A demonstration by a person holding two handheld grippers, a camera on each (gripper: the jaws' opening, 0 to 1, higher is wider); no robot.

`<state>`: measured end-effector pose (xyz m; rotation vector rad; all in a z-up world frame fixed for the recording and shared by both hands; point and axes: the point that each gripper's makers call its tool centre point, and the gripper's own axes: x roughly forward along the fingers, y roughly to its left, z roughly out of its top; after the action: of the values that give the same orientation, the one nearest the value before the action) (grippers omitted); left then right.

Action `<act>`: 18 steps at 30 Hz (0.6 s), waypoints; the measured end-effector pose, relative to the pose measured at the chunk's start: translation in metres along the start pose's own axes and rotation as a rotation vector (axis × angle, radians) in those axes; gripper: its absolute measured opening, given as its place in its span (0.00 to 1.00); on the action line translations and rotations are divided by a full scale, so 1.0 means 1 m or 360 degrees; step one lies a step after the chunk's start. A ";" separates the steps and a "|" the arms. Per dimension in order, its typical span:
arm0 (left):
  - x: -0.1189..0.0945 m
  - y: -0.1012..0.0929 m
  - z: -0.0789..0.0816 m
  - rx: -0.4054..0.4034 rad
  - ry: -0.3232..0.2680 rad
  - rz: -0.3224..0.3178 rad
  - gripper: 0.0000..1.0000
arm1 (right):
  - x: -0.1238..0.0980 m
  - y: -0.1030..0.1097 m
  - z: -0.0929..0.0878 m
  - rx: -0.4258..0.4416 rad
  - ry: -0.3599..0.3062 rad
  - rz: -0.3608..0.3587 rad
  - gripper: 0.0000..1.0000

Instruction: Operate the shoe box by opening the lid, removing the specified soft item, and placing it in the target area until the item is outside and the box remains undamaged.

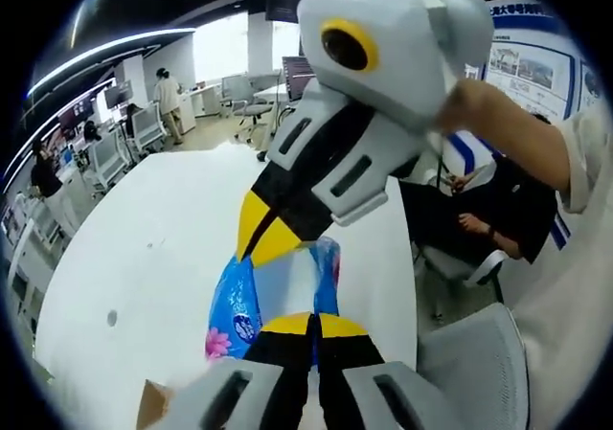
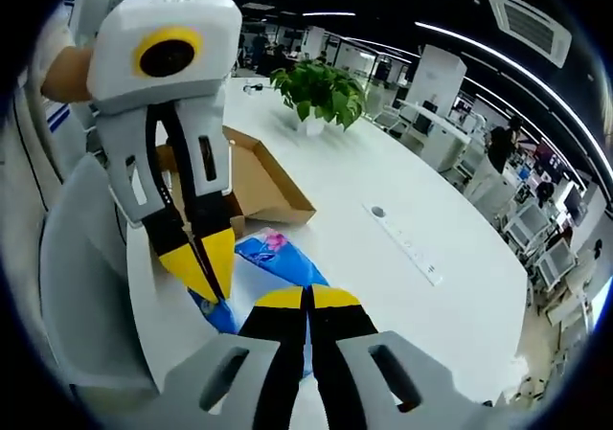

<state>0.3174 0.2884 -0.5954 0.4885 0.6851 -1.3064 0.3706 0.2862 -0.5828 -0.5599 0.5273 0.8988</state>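
Soft item: a blue plastic packet [image 1: 233, 305] with a pink flower print, lying out on the white table [image 1: 144, 258], already outside the shoe box [image 2: 259, 176].

Where it sits: in the right gripper view the packet [image 2: 283, 258] lies just in front of the open cardboard box, near the table's near edge, beside a grey chair back [image 2: 81, 286].

Left gripper: [image 1: 313, 327] jaws pressed together with the blue film at their tips; it seems to be pinching one end of the packet, though the contact itself is hidden under the yellow tips.

Right gripper: [image 2: 308, 296] jaws likewise pressed together at the packet's other end (it enters the left gripper view from above as the big white and black body [image 1: 273, 238], its tip resting on the film). It reads as a pinch on the packet.

Long axis: the packet runs roughly from one gripper's tips to the other's, stretched lengthways between them, and lies flat rather than on edge.

Handling, as a judgement: light, limp and glossy, so it will sag and may slide out of a shallow pinch. A grip on the crimped end seam or a gathered fold should hold better than the smooth middle. Pulling both ends apart risks tearing the film.

Box: lid flaps open, cardboard looks undamaged from this angle.

Beyond: a potted plant [image 2: 321, 90] stands farther along the table, well apart from the packet.
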 end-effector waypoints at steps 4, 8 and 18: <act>0.010 -0.001 0.007 -0.0003 -0.0004 -0.0024 0.00 | -0.004 -0.008 -0.010 0.0002 0.0019 0.0009 0.00; 0.021 0.000 0.012 -0.0003 -0.0007 -0.0040 0.00 | -0.005 -0.016 -0.020 0.0000 0.0042 0.0014 0.00; 0.052 0.006 0.025 -0.0033 -0.0001 -0.0087 0.00 | -0.007 -0.037 -0.050 0.0062 0.0075 0.0035 0.00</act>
<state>0.3334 0.2363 -0.6140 0.4550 0.7150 -1.3491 0.3886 0.2309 -0.6069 -0.5419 0.5935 0.8959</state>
